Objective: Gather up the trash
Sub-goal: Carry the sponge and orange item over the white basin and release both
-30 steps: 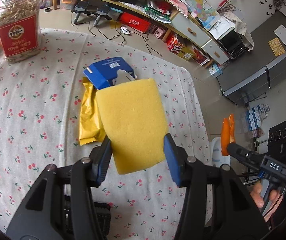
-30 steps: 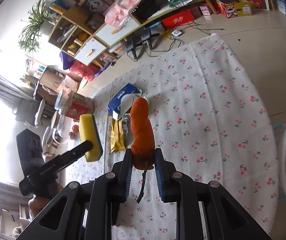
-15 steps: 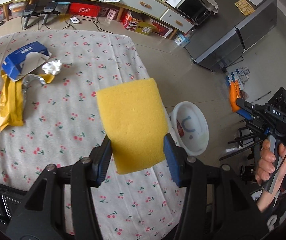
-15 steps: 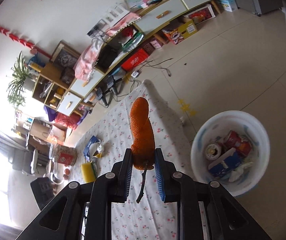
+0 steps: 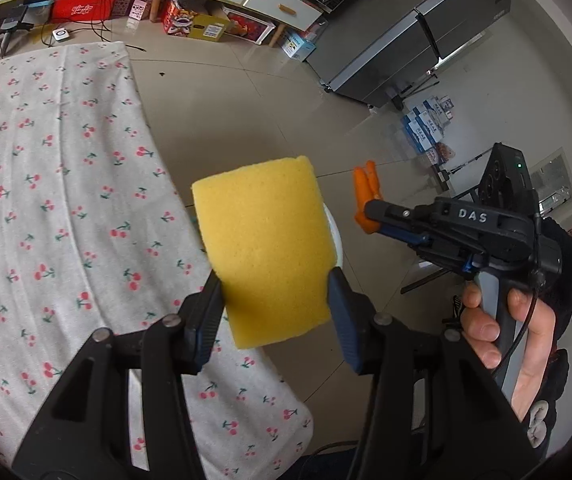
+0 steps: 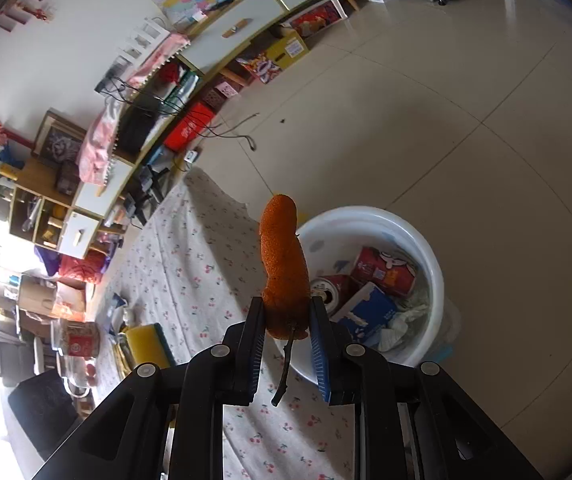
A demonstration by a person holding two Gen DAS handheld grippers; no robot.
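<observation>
My left gripper (image 5: 274,290) is shut on a yellow sponge (image 5: 262,248), holding it upright over the table's edge. The sponge hides most of the white trash bin (image 5: 337,240) on the floor. In the right wrist view the sponge (image 6: 144,346) shows a dark scouring side. My right gripper (image 6: 286,314) is shut on a strip of orange peel (image 6: 284,256) with a dark stalk hanging below. It hovers at the near rim of the bin (image 6: 436,268), which holds red cans, a blue carton and tissue. In the left wrist view a hand (image 5: 486,320) carries the right gripper (image 5: 370,216).
The table wears a white cherry-print cloth (image 5: 46,200); its corner ends beside the bin. A red-labelled jar (image 6: 78,340) and other litter sit at its far end. Tiled floor (image 6: 466,100) spreads beyond, with low shelves (image 6: 246,24) and a grey fridge (image 5: 426,40) along the walls.
Both grippers have swung away from over the table towards its edge and the bin, each keeping its load. The bin now sits closer under the right gripper; the wrapper and blue box left the left view.
</observation>
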